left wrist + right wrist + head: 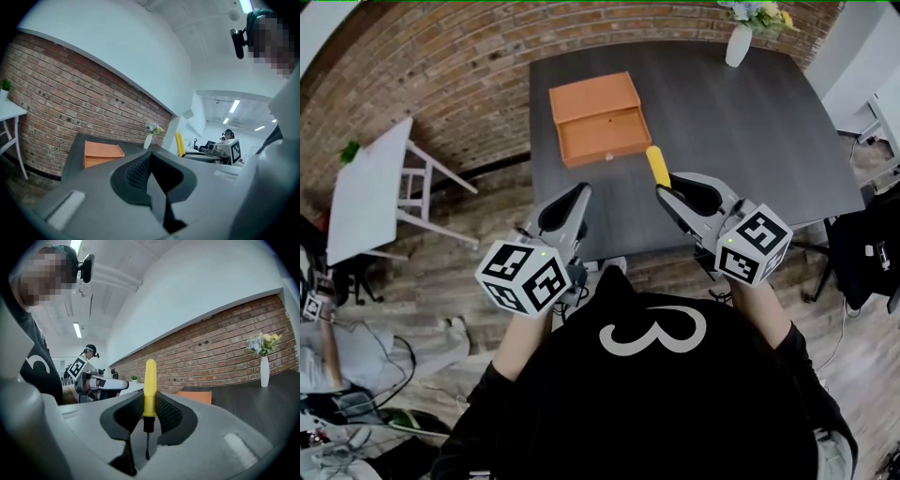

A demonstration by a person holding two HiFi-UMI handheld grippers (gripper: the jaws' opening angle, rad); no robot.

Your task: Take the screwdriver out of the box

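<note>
The orange box (600,117) lies open on the dark table (750,122), its shallow inside bare. A screwdriver with a yellow handle (658,167) sticks up from my right gripper (667,189), which is shut on it near the table's front edge. In the right gripper view the handle (150,385) stands upright between the ribbed pads, the dark shaft pointing back toward the camera, and the box (194,396) lies behind. My left gripper (579,193) hangs beside it at the front edge, jaws closed together (149,158) with nothing in them. The box (101,152) lies ahead on its left.
A white vase of flowers (739,42) stands at the table's far edge. A white side table (370,187) sits left against the brick wall. A dark chair (862,253) is at the right, and cables and gear (337,412) lie on the wooden floor at the lower left.
</note>
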